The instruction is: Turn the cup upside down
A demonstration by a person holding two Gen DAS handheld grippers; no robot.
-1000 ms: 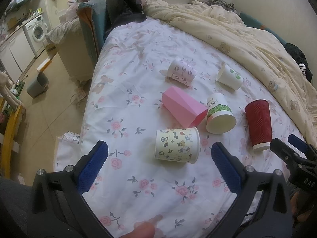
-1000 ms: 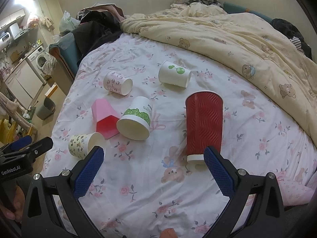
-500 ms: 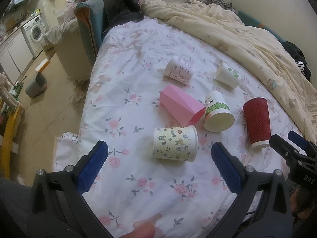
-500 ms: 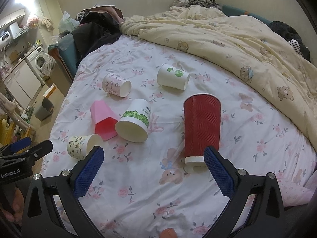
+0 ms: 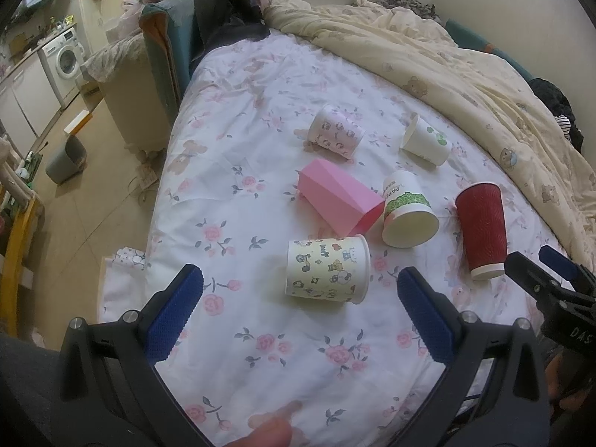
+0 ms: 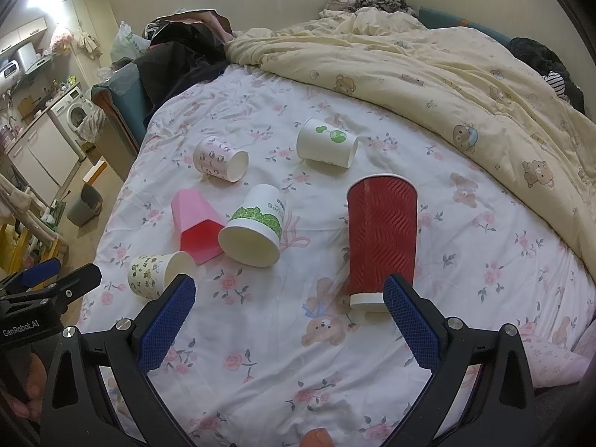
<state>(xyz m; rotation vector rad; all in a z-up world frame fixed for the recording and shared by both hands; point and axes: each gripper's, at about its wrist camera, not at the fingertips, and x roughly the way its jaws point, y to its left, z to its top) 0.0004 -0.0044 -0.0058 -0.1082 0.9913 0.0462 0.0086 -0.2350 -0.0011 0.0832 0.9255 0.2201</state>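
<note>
The left claw (image 5: 300,290) hangs above the flowered bed sheet (image 5: 260,354) with its 2 blue pads spread wide, holding nothing. The right claw (image 6: 288,300) is likewise wide apart and empty. Nearest the left claw, between its pads in that view, a cartoon cup (image 5: 327,270) lies on its side, mouth to the right. The tall red cup (image 6: 381,246) lies on its side just ahead of the right claw, white rim toward it. Beyond lie a pink box (image 5: 341,195) and, touching it, a white cup with a green band (image 6: 257,229). Farther off rest a pink-patterned cup (image 6: 219,158) and a green-dotted cup (image 6: 327,143), both tipped over, then the cream duvet (image 6: 447,74).
</note>
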